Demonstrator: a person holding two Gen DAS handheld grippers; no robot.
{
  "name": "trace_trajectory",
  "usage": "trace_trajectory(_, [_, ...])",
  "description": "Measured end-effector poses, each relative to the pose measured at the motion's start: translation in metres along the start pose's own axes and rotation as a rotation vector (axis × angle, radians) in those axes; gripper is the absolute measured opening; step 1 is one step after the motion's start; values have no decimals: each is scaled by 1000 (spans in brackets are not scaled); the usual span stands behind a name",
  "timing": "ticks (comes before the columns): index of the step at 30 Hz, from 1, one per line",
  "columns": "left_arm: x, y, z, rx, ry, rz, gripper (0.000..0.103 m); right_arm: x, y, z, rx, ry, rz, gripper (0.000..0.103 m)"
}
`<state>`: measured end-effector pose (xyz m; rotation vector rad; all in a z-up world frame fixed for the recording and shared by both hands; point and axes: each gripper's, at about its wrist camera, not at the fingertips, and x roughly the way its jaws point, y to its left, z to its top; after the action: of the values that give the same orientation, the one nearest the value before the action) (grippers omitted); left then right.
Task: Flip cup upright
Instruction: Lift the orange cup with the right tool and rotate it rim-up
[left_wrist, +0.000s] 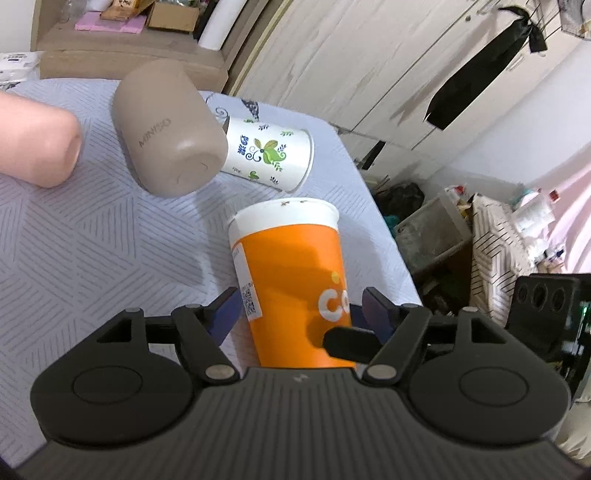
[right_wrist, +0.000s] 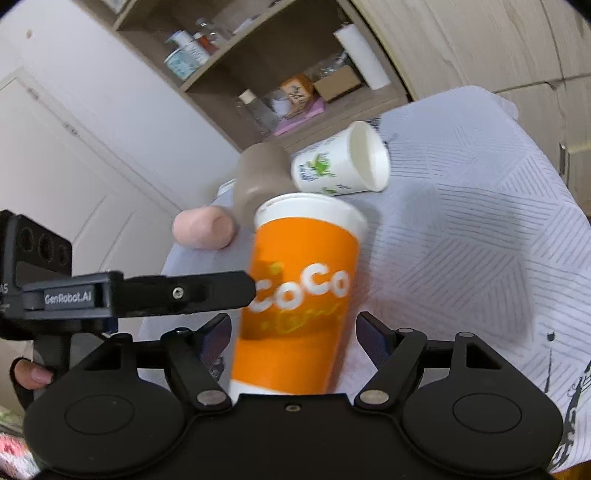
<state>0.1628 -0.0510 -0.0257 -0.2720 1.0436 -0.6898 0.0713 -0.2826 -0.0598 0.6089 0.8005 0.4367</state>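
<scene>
An orange and white CoCo paper cup (left_wrist: 295, 273) stands between the fingers of my left gripper (left_wrist: 295, 314), whose jaws are shut on its lower body. The same cup (right_wrist: 299, 291) stands between the fingers of my right gripper (right_wrist: 295, 336), whose jaws are apart with gaps on both sides. The left gripper's finger (right_wrist: 199, 291) touches the cup from the left in the right wrist view. A right gripper finger (left_wrist: 347, 341) shows against the cup in the left wrist view.
A beige MINISO cup (left_wrist: 166, 129) and a white floral paper cup (left_wrist: 269, 155) lie on their sides further back on the pale patterned tablecloth (left_wrist: 92, 240). A pink cup (left_wrist: 40, 140) lies at the left. The table edge (left_wrist: 388, 229) drops off at the right to floor clutter.
</scene>
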Motion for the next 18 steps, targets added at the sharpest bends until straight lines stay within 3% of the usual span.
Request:
trace_trajectory(5, [7, 0, -5, 9, -4, 3, 76, 7, -5, 0, 26, 41, 87, 79])
trace_trajectory(11, [16, 3, -7, 20, -16, 37, 80, 14, -8, -3, 34, 54, 81, 73])
trace_trajectory(18, [20, 12, -16, 5, -16, -27, 84, 7, -5, -10, -3, 23, 94, 72])
